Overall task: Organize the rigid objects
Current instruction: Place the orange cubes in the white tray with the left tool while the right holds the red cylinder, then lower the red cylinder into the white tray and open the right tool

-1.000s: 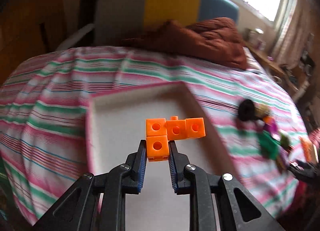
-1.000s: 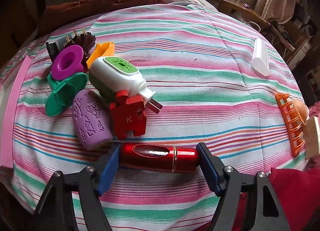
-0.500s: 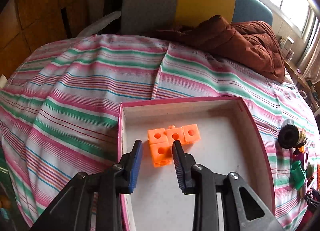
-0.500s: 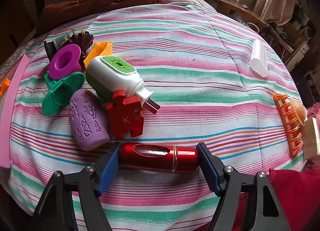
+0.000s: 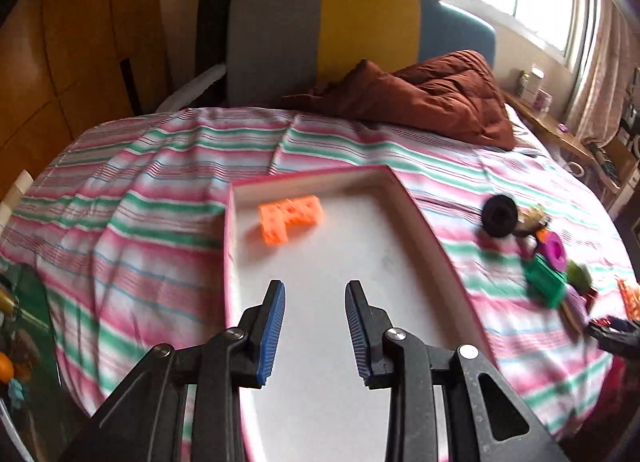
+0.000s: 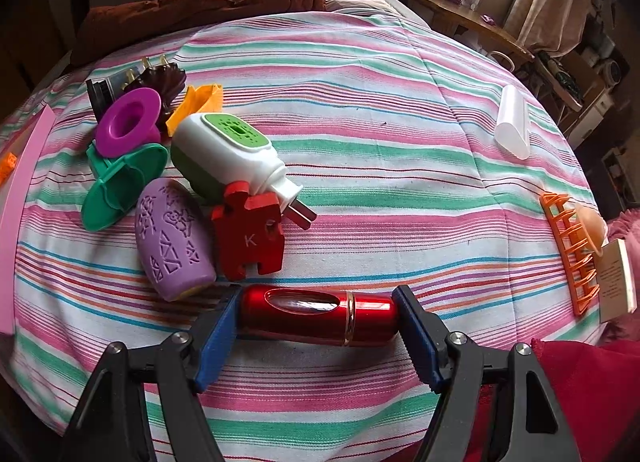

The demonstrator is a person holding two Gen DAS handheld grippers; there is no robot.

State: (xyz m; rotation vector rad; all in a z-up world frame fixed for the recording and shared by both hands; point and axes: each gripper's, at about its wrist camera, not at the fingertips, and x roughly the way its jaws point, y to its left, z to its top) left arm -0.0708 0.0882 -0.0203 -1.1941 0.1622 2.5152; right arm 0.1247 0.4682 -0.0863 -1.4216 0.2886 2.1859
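An orange block cluster (image 5: 290, 217) lies in the far left part of the pink-rimmed white tray (image 5: 432, 238) on the striped bed. My left gripper (image 5: 314, 326) hovers over the tray's near part, well back from the blocks, open with nothing between its blue pads. In the right wrist view my right gripper (image 6: 320, 326) is shut on a shiny red metal cylinder (image 6: 316, 316). The pads press on its two ends, and it lies crosswise on the bedsheet.
Just beyond the cylinder is a pile: a red puzzle piece (image 6: 250, 238), a lilac embossed piece (image 6: 172, 238), a white and green plug-in device (image 6: 228, 157), a green funnel (image 6: 120, 185), a purple cup (image 6: 128, 127). A white tube (image 6: 514, 121) and an orange rack (image 6: 572, 254) lie to the right. A brown blanket (image 5: 432, 97) sits at the headboard.
My left gripper let go of the orange blocks, which now lie in the tray, then opened and drew back and up from them. The right gripper kept still on the red cylinder.
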